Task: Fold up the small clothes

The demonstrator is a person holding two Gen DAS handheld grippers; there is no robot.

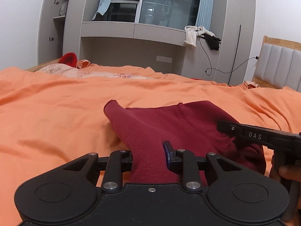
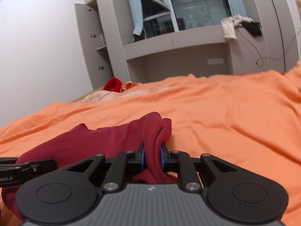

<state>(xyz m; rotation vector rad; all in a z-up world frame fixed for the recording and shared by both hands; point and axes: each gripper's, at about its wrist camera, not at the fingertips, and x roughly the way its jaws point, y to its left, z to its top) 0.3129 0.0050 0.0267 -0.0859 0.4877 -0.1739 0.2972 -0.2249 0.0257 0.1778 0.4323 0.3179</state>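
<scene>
Two grips on one dark red garment, low over the orange bed sheet. Left gripper clamped on a band of ribbed knit: cloth fills the gap between the fingers, runs up out of the jaws toward 12 o'clock, then fans wide toward 1 and 2 o'clock. Right gripper pinched tight on a bunched fold of the same garment, blue pads pressed against cloth on both sides, jaws much narrower than on the left.

Long axis of the garment lying roughly 9-to-3 between the two grips, judging by both views. From the right wrist view, bulk of the fabric spreading off toward 9 and 10 o'clock, with the left tool just visible at 9. From the left wrist view, right tool coming in at 3 o'clock, lying across the far side of the cloth. Neither hand nearer than the other; both already on it, one at each end.

Free edge pointing away toward 12 o'clock, a loose corner standing up at about 11 in the left view. Probably a fold-over step: carrying the held edge forward toward 12 should lay it onto the part resting on the sheet. Risk of uneven pull, given the thicker bunch in the right grip.
</scene>
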